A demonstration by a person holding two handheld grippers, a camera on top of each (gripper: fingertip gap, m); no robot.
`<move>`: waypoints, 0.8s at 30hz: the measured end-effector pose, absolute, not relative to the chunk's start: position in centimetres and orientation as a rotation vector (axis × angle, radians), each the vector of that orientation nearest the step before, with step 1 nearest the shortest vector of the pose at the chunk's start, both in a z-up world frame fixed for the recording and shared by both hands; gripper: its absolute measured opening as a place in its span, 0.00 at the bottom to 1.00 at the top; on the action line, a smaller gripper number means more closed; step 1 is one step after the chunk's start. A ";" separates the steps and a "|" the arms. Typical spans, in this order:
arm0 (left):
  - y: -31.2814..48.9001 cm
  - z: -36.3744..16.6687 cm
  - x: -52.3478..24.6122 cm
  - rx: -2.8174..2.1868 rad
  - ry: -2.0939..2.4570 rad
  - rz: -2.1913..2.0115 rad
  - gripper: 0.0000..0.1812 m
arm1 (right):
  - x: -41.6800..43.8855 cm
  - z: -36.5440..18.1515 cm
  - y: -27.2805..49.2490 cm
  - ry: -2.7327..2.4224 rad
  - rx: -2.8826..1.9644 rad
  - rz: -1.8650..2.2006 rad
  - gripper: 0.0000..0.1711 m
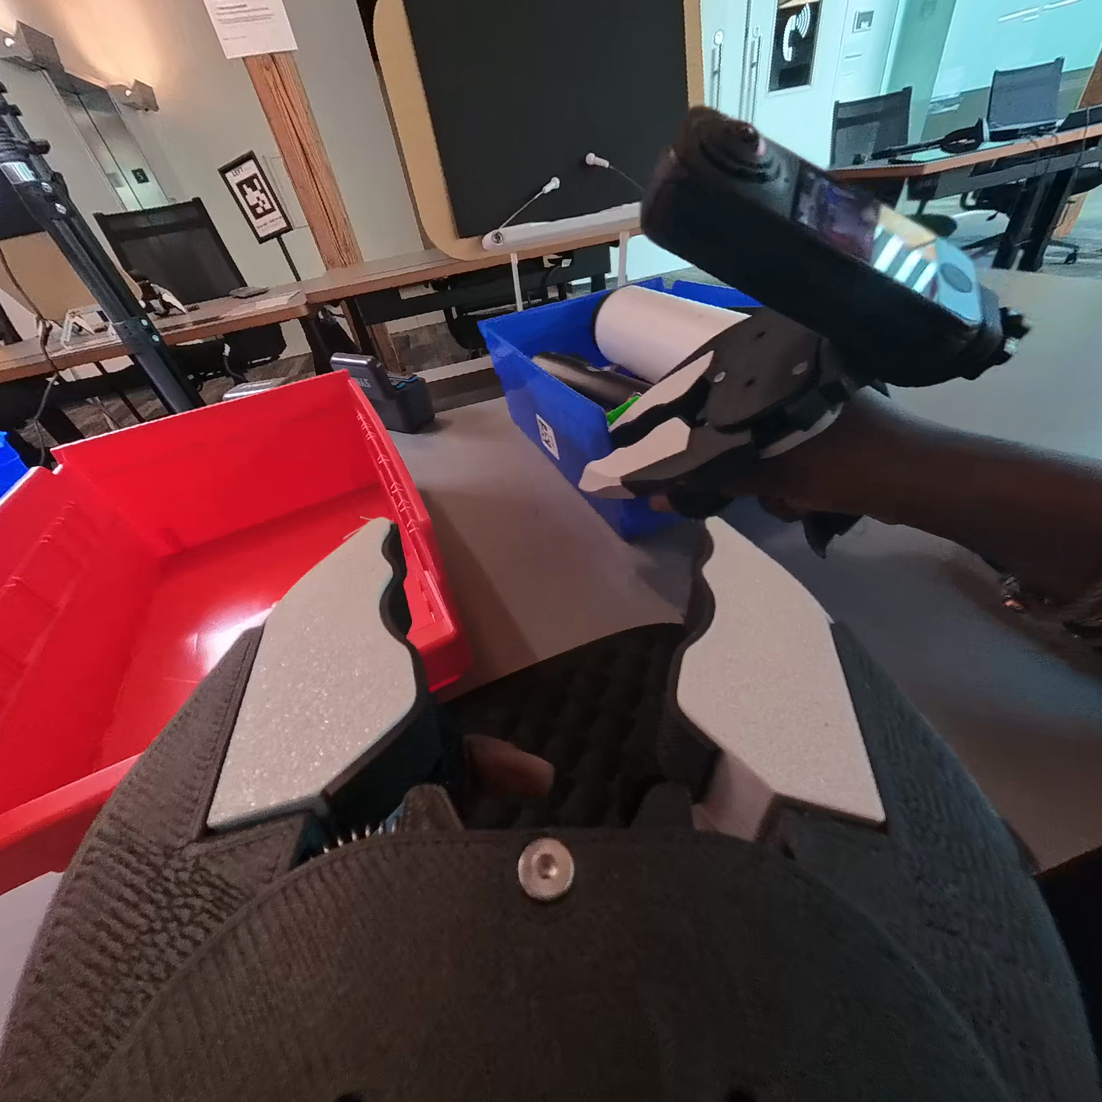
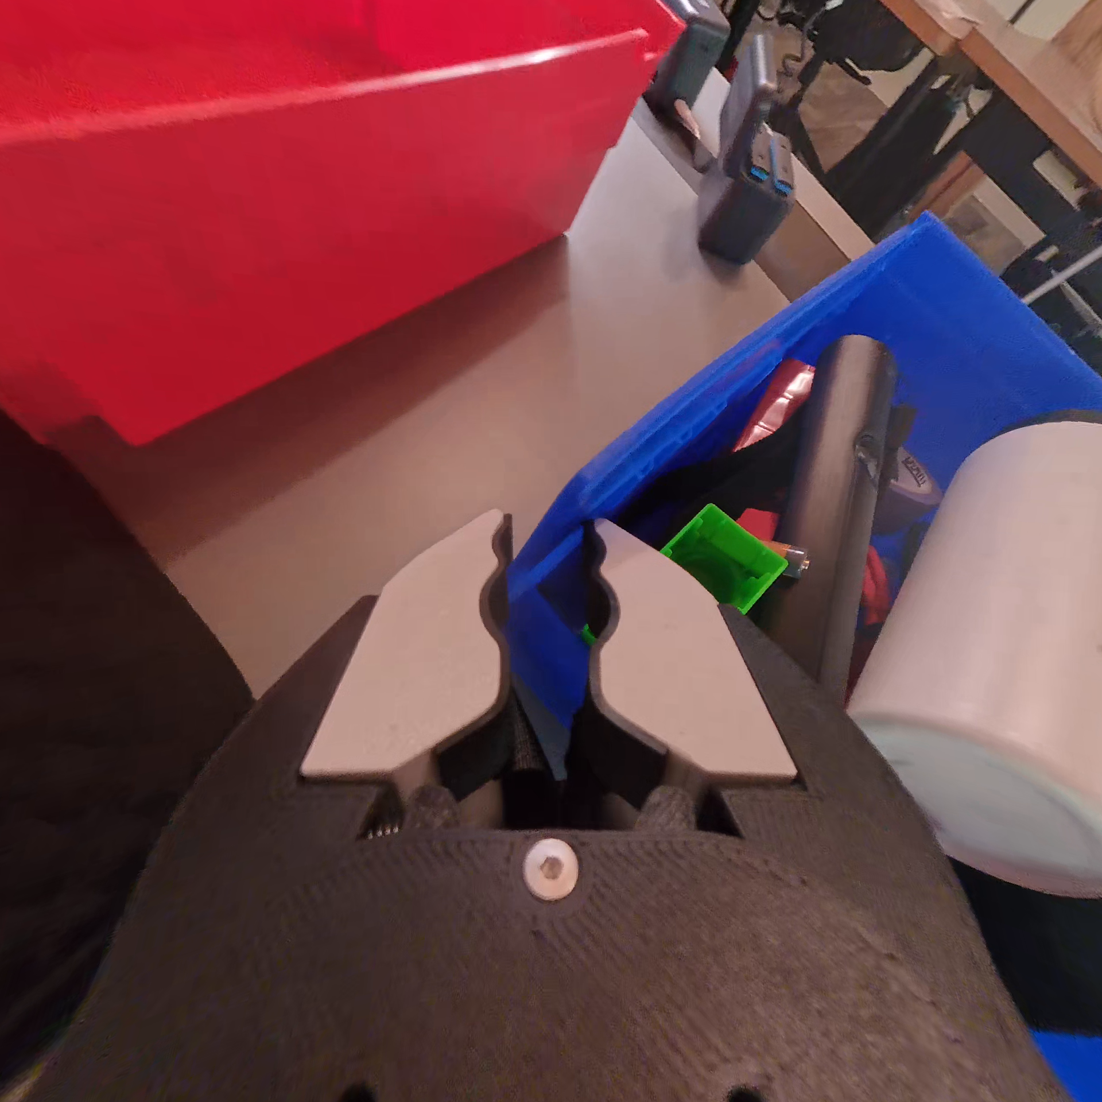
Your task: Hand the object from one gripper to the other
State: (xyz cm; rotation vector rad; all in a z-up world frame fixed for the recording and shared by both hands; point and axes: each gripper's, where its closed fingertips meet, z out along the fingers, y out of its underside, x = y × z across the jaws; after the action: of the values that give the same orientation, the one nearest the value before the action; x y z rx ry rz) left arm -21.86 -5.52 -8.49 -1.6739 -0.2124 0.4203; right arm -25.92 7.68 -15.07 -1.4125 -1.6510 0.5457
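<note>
With its fingers nearly together and holding nothing, the right gripper [image 2: 551, 572] noses over the blue bin's [image 2: 656, 429] near corner toward the green plastic piece [image 2: 724, 557] inside, likely light, rigid and best pinched across its flat walls, while the left gripper [image 1: 548, 554] waits spread beside the bin.

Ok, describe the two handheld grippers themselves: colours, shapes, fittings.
Both match. The left gripper has a textured black printed body, a silver screw and two pale grey faceted fingers with wavy black inner edges. The right gripper looks the same and carries a black camera on top.
</note>
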 end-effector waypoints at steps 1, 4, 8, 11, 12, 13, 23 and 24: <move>-5.5 -8.6 -21.8 -1.682 -0.210 0.419 0.51 | -26.3 -15.1 7.4 -1.660 -1.408 0.561 0.14; -5.3 -9.0 -21.6 -1.714 -0.186 0.417 0.51 | -27.4 -15.1 6.5 -1.679 -1.396 0.604 0.14; -5.1 -9.5 -21.2 -1.753 -0.142 0.432 0.51 | -28.3 -15.0 5.2 -1.711 -1.358 0.705 0.15; -4.9 -9.7 -20.9 -1.774 -0.108 0.438 0.51 | -28.5 -15.0 4.2 -1.739 -1.348 0.851 0.16; -4.9 -9.8 -20.7 -1.783 -0.091 0.439 0.51 | -28.3 -14.9 3.7 -1.760 -1.347 0.925 0.17; -4.9 -9.9 -20.6 -1.796 -0.073 0.441 0.51 | -28.0 -14.9 3.0 -1.791 -1.359 1.023 0.16; -9.7 -13.0 -25.0 -2.045 0.101 0.607 0.49 | -13.7 -2.5 2.0 -1.339 -1.205 1.928 0.37; -10.4 -13.1 -26.1 -2.071 0.105 0.632 0.49 | -12.0 -2.4 2.5 -1.323 -1.174 1.870 0.38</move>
State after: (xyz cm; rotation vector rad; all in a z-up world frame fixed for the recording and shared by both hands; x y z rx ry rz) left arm -26.09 -10.44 -13.09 -2.0706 0.1052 0.6318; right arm -11.96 2.47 -2.44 -1.1735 -1.3226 1.8698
